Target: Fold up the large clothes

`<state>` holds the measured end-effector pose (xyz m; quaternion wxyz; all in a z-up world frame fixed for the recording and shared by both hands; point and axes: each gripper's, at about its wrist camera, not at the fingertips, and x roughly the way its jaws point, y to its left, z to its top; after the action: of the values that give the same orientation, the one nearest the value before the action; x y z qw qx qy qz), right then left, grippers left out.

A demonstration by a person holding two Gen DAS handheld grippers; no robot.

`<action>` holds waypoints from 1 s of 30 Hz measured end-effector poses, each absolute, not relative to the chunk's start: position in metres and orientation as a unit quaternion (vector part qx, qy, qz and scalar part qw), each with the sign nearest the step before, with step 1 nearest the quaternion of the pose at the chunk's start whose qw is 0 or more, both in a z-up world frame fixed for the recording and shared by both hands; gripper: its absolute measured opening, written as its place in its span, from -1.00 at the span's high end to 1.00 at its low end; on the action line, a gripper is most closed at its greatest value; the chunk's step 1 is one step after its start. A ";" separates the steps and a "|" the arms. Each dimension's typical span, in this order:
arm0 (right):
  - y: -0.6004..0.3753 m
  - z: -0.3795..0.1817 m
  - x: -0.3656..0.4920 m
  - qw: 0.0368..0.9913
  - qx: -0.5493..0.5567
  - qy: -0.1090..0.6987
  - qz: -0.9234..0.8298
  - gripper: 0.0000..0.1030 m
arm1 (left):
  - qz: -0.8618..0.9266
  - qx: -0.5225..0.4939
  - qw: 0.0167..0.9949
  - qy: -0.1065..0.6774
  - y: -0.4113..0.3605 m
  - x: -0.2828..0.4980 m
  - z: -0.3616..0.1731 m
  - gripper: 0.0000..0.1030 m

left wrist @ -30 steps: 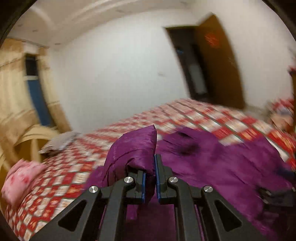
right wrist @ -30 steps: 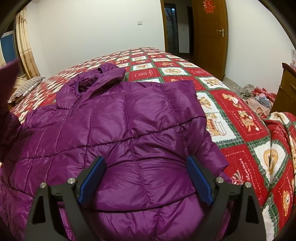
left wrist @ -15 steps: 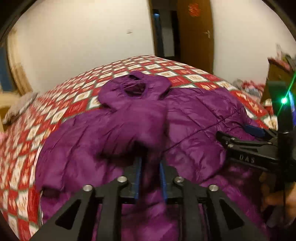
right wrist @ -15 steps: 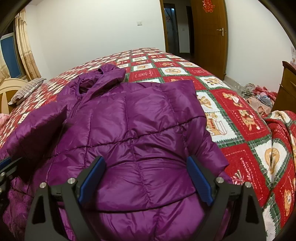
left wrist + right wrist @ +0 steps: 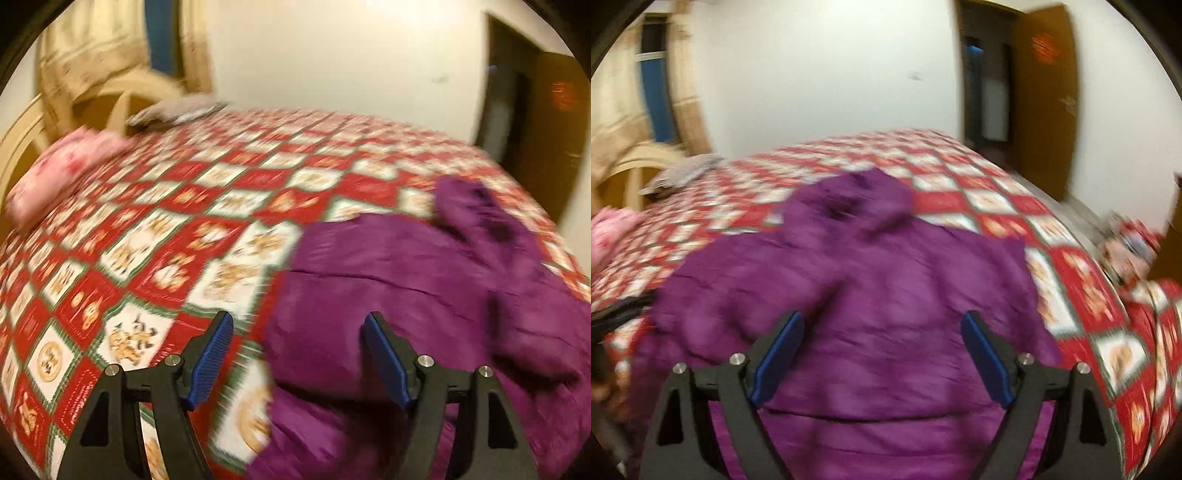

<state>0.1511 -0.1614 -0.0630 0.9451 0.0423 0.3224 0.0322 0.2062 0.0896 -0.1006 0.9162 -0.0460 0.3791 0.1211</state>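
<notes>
A purple puffer jacket (image 5: 871,295) lies flat on the bed, hood (image 5: 849,206) pointing to the far side, both sleeves folded in over its body. In the left wrist view the jacket (image 5: 424,288) fills the right half. My left gripper (image 5: 299,347) is open and empty, above the jacket's left edge. My right gripper (image 5: 882,354) is open and empty, above the jacket's lower middle. Both views are blurred by motion.
The bed has a red, white and green patchwork quilt (image 5: 166,229). A pink pillow (image 5: 62,170) and a grey pillow (image 5: 683,173) lie by the headboard at the left. A brown door (image 5: 1045,96) stands at the back right. Clutter (image 5: 1126,240) lies beside the bed's right edge.
My left gripper has let go of the left sleeve, which now lies across the jacket, and has opened and swung left. My right gripper stays open and its view has shifted.
</notes>
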 end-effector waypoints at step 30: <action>-0.208 -0.070 0.175 0.922 0.047 0.344 -0.170 -0.06 | 0.162 -0.014 0.902 0.400 0.091 0.218 -0.145 -0.66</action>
<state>0.1754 -0.2080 -0.0699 0.9222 0.0474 0.3444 -0.1696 0.2182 0.0911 -0.1447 0.9021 -0.0140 0.4000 0.1616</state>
